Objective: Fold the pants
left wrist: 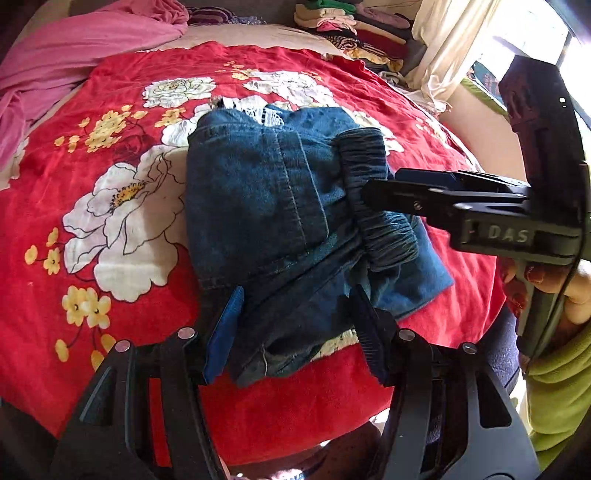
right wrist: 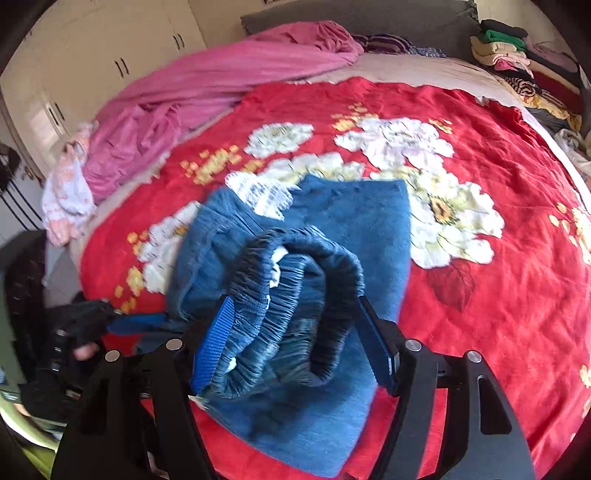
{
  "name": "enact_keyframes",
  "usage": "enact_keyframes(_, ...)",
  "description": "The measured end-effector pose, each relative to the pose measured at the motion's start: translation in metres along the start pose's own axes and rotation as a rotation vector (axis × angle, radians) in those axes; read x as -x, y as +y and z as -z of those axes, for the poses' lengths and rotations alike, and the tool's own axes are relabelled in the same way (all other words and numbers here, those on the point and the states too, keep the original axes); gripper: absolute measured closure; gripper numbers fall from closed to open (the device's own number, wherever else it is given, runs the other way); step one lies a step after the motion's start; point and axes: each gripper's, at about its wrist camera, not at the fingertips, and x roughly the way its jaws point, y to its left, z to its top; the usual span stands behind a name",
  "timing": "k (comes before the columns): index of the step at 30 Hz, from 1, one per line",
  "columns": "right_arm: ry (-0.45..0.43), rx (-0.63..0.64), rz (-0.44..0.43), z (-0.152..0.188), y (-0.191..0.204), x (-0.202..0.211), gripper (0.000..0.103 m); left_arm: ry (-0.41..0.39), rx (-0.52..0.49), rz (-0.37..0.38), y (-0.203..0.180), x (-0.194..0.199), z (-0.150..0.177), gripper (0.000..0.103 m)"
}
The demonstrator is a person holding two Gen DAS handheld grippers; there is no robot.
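Observation:
Blue denim pants [left wrist: 266,206] lie folded into a compact bundle on a red floral bedspread [left wrist: 110,258]. My left gripper [left wrist: 295,325] is open, its blue-padded fingers standing either side of the bundle's near edge. My right gripper [right wrist: 295,339] is open around the gathered elastic waistband [right wrist: 295,295], which bulges up between its fingers; in the left wrist view it [left wrist: 373,195] reaches in from the right onto the waistband [left wrist: 373,206]. The pants [right wrist: 332,229] also fill the middle of the right wrist view.
A pink blanket [right wrist: 207,96] is heaped along the far left of the bed. A stack of folded clothes [left wrist: 354,33] sits at the far right corner beside a cream curtain [left wrist: 447,48]. White wardrobe doors [right wrist: 110,55] stand behind the bed.

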Motion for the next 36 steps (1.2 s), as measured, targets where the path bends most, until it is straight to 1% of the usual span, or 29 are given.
enact_keyframes(3,-0.013,-0.067,-0.037,0.011,-0.011,0.001,0.037,0.000,-0.020,0.007,-0.001,0.004,0.006,0.052)
enact_keyframes(5,-0.050,-0.057,-0.033,0.015,-0.010,0.013,0.035,-0.001,-0.003,0.032,0.003,0.013,0.006,0.052)
enact_keyframes(7,-0.103,-0.044,-0.041,0.018,-0.009,0.031,0.034,-0.018,0.022,0.053,0.010,0.026,0.004,0.052)
enact_keyframes(10,-0.162,-0.014,-0.057,0.027,-0.003,0.055,0.034,-0.056,0.056,0.025,0.028,0.044,-0.005,0.052)
enact_keyframes(13,-0.183,0.047,-0.079,0.036,0.012,0.069,0.033,-0.086,0.082,-0.015,0.046,0.056,-0.018,0.052)
enact_keyframes(16,-0.188,0.098,-0.112,0.045,0.034,0.074,0.033,-0.081,0.092,-0.042,0.055,0.057,-0.032,0.052)
enact_keyframes(19,-0.181,0.172,-0.129,0.053,0.059,0.070,0.033,-0.067,0.077,-0.054,0.055,0.052,-0.042,0.052)
enact_keyframes(23,-0.159,0.313,-0.083,0.057,0.093,0.054,0.033,-0.035,0.046,-0.037,0.047,0.038,-0.055,0.052)
enact_keyframes(25,-0.158,0.363,-0.063,0.057,0.105,0.046,0.035,-0.016,0.027,-0.028,0.042,0.028,-0.062,0.052)
enact_keyframes(27,-0.151,0.400,-0.061,0.056,0.112,0.038,0.041,0.008,0.015,-0.003,0.038,0.017,-0.069,0.052)
enact_keyframes(28,-0.145,0.422,-0.053,0.056,0.115,0.034,0.047,0.022,0.010,0.003,0.037,0.010,-0.072,0.052)
enact_keyframes(29,-0.142,0.449,-0.034,0.055,0.119,0.030,0.049,0.035,0.008,0.003,0.037,0.004,-0.074,0.052)
enact_keyframes(33,-0.153,0.576,0.015,0.053,0.131,0.019,0.052,0.072,-0.005,-0.013,0.037,-0.017,-0.082,0.052)
enact_keyframes(35,-0.137,0.630,0.051,0.052,0.136,0.008,0.053,0.080,0.003,-0.017,0.038,-0.023,-0.084,0.052)
enact_keyframes(36,-0.124,0.646,0.063,0.053,0.136,0.002,0.055,0.082,0.009,-0.017,0.039,-0.024,-0.085,0.052)
